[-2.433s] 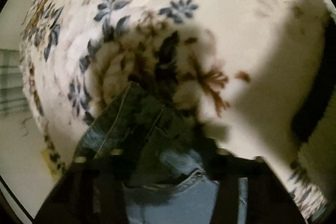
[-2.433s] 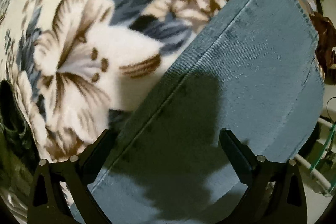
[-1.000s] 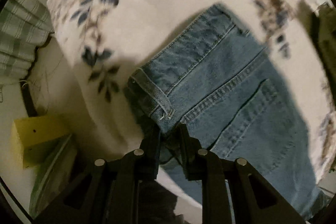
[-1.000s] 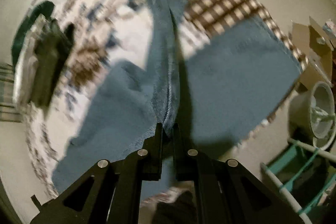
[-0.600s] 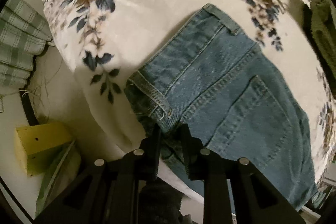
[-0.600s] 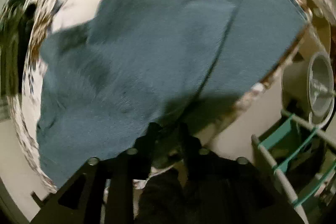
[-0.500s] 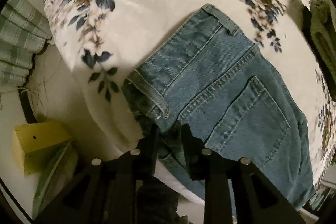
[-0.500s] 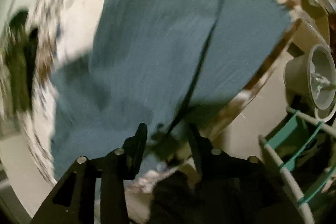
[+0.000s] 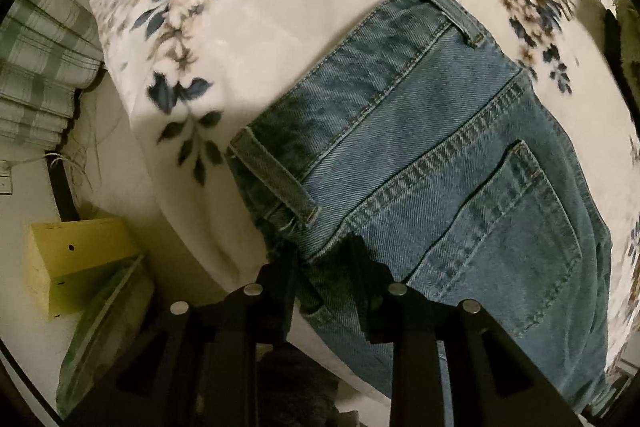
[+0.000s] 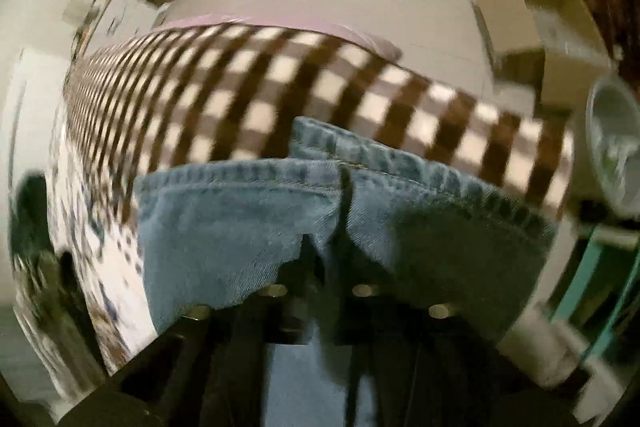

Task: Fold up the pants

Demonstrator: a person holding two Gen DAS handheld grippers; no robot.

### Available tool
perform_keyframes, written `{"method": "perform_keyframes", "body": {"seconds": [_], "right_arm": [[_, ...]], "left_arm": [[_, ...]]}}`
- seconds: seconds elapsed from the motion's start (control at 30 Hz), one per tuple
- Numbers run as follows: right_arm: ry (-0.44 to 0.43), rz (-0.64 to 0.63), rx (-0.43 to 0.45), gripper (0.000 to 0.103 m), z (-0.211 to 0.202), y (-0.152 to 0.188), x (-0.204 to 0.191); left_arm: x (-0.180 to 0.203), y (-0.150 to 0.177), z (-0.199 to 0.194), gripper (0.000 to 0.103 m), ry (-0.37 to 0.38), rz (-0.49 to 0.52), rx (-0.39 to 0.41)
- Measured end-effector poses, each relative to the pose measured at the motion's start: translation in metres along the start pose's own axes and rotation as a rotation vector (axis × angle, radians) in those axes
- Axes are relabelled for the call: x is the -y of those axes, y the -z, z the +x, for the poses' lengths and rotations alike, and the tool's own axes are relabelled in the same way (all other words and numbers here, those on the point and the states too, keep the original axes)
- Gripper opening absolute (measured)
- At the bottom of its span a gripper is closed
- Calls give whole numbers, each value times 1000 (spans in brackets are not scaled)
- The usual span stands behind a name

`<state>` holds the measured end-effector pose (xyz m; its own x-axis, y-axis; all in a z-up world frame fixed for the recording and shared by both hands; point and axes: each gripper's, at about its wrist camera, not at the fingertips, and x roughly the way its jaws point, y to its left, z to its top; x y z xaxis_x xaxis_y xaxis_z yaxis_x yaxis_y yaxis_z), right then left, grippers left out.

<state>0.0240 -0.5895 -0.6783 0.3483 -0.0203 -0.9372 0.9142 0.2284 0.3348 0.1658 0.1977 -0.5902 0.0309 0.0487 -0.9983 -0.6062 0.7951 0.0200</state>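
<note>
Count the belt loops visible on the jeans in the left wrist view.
2. One belt loop lies on the waistband just above the left hand-held gripper; the other belt loop sits at the far end. More may be hidden underneath.

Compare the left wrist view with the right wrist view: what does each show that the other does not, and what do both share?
Only the left wrist view shows the jeans' back pocket, waistband belt loop, the floral blanket and a yellow block. Only the right wrist view shows the leg hems and a brown checkered cover. Both share the blue jeans, pinched between dark tongs: left tongs, right tongs.
</note>
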Motion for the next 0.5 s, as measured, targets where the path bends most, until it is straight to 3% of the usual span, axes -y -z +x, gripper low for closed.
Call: {"method": "perform_keyframes", "body": {"seconds": [0.17,0.37,0.5], "right_arm": [[39,24,88,2,-56,-1,42],[112,98,32,2,-48,16,93],[118,88,21,3,-40,24,96]], "left_arm": [[4,0,1,24,3,-8,4],[0,0,1,24,10,-3,1],[-3,-1,2,35,21,3,-4]]}}
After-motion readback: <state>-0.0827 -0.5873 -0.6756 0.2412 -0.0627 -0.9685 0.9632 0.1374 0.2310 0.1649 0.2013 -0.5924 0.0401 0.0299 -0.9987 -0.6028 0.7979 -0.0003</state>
